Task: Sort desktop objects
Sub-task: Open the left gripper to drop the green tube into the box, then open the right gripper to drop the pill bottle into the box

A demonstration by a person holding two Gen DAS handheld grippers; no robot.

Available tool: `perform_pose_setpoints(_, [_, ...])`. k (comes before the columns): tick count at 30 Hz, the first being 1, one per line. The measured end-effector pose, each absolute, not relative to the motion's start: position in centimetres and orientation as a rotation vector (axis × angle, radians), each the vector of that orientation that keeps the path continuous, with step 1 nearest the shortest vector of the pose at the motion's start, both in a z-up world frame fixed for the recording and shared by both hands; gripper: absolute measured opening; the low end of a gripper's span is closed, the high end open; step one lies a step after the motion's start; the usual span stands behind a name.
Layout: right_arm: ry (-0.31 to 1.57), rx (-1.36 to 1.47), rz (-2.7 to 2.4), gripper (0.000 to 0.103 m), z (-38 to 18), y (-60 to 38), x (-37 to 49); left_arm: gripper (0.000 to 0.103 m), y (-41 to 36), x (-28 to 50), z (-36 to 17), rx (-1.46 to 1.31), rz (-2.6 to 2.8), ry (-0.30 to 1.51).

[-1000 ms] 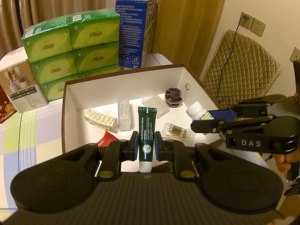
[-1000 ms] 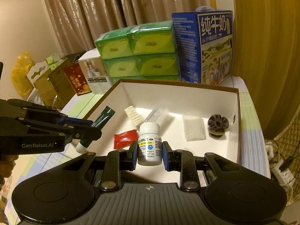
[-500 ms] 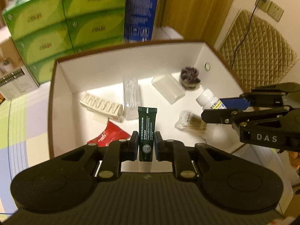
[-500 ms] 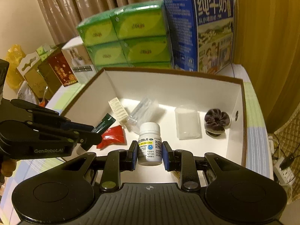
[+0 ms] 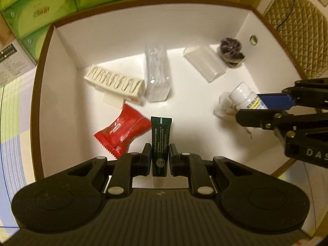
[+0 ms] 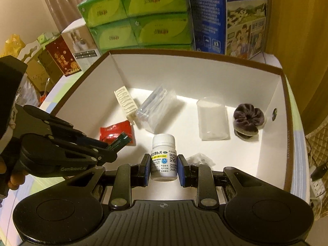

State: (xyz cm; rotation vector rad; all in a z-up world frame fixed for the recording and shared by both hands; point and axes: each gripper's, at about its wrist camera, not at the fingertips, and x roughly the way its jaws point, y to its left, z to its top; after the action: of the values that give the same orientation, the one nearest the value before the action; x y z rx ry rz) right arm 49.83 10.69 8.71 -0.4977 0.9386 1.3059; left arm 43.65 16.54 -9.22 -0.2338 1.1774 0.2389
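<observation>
left claw [image 5: 160, 156]: grips green tube [image 5: 161, 141] | right claw [image 6: 163, 167]: grips pill bottle [image 6: 163, 157]

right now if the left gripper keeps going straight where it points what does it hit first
Probably the bare white floor of the box, just right of the red packet. The left gripper holds the green tube, which would touch first; depth is unclear.

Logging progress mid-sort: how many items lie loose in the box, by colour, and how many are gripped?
Clear plastic: 3
Cream: 1
Red: 1
Dark purple: 1
Gripped: 2, green tube, white bottle
Total: 8
</observation>
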Motion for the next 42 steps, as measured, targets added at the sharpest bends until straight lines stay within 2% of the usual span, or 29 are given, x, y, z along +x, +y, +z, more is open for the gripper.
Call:
perform_pose_setpoints(10, [0.958, -0.531, 1.294, 0.024, 7.9, 11.3, 49.9, 0.014, 17.2, 43.5, -9.9, -0.226, 0.274, 1.205])
perform_pose_setpoints(13, [0.96, -0.536, 1.29, 0.024, 7.8, 11.5, 49.9, 0.021, 17.0, 43.3, -9.5, -0.214, 0.277, 1.193])
perform_pose_setpoints(19, [0.972, -0.549, 1.282, 0.024, 7.3, 11.7, 49.8, 0.021, 16.7, 42.9, -8.7, -0.195, 0.282, 1.171])
perform_pose_setpoints(28, [0.967, -0.561, 1.273, 0.024, 7.0, 11.9, 49.3, 0.028, 17.0, 42.1, -7.5, -0.182, 0.297, 1.138])
perform_pose_setpoints(30, [0.965, -0.553, 1.263, 0.03, 7.1, 11.8, 49.4, 0.035, 17.1, 41.8, -7.1, -0.19, 0.298, 1.126])
perform_pose_setpoints(32, [0.946, -0.539, 1.254, 0.066, 7.3, 11.5, 49.4, 0.042, 17.1, 41.3, -6.6, -0.197, 0.298, 1.107])
perform_pose_setpoints(33, [0.93, -0.529, 1.254, 0.069, 7.6, 11.3, 49.4, 0.043, 17.1, 41.2, -6.4, -0.199, 0.301, 1.1])
perform_pose_setpoints(36, [0.928, -0.507, 1.254, 0.07, 8.2, 10.7, 49.6, 0.048, 17.0, 40.3, -5.5, -0.206, 0.301, 1.072])
perform_pose_setpoints(39, [0.937, -0.487, 1.256, 0.073, 8.8, 9.8, 49.6, 0.059, 16.8, 39.4, -4.6, -0.198, 0.312, 1.045])
perform_pose_setpoints(42, [0.927, -0.468, 1.255, 0.082, 9.4, 8.7, 49.4, 0.066, 16.5, 38.3, -3.6, -0.193, 0.326, 1.019])
